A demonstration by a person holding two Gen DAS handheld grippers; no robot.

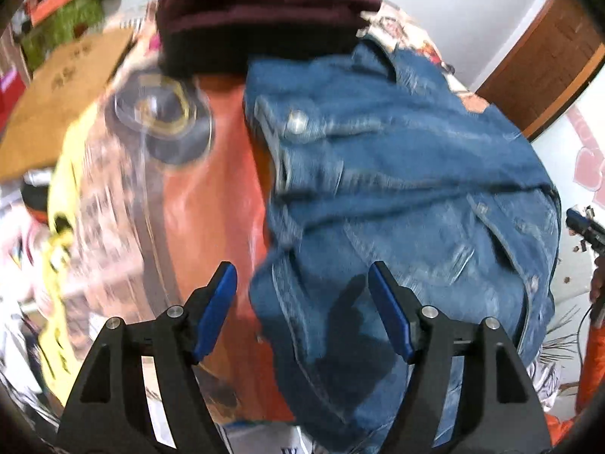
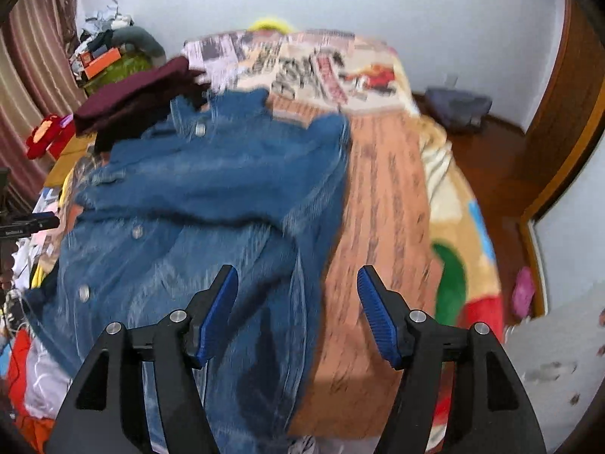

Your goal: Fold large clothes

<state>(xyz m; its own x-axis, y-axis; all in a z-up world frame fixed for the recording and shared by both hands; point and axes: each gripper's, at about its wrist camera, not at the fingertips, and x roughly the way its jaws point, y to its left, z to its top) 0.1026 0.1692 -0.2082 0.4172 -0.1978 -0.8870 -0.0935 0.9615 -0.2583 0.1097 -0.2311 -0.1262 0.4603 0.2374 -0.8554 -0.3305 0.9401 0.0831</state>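
Both pairs of blue-padded fingers stand spread with nothing pinched between them: the left gripper (image 1: 302,276) hangs over the near hem of the denim jacket (image 1: 408,196), its left pad (image 1: 217,314) above orange blanket and its right pad (image 1: 389,317) above blue cloth, while the right gripper (image 2: 298,278) hangs over the jacket's (image 2: 196,204) other near edge, one pad (image 2: 217,317) above denim and the other (image 2: 378,321) above the blanket beside it. No pad presses on the fabric in either view. The jacket lies roughly folded and rumpled on the patterned blanket (image 2: 382,196) that covers the bed, metal snaps (image 1: 297,121) showing along its front and a darker shadow falling on its near part. Touching the jacket's far end sits a stack of folded maroon clothes (image 1: 257,11), partly overlapped by the collar. Beside the jacket, on the left gripper's side, the blanket shows a round dark print (image 1: 170,117) and a yellow strip (image 1: 64,204). Beyond the maroon stack a cluttered heap with an orange box (image 2: 102,62) rests near striped curtains (image 2: 34,75). Well away from the jacket, past the blanket's far side, are a wooden floor (image 2: 487,174), a dark bag (image 2: 459,108) against the pale wall, and a brown door frame (image 1: 544,64). Both views are motion-blurred.
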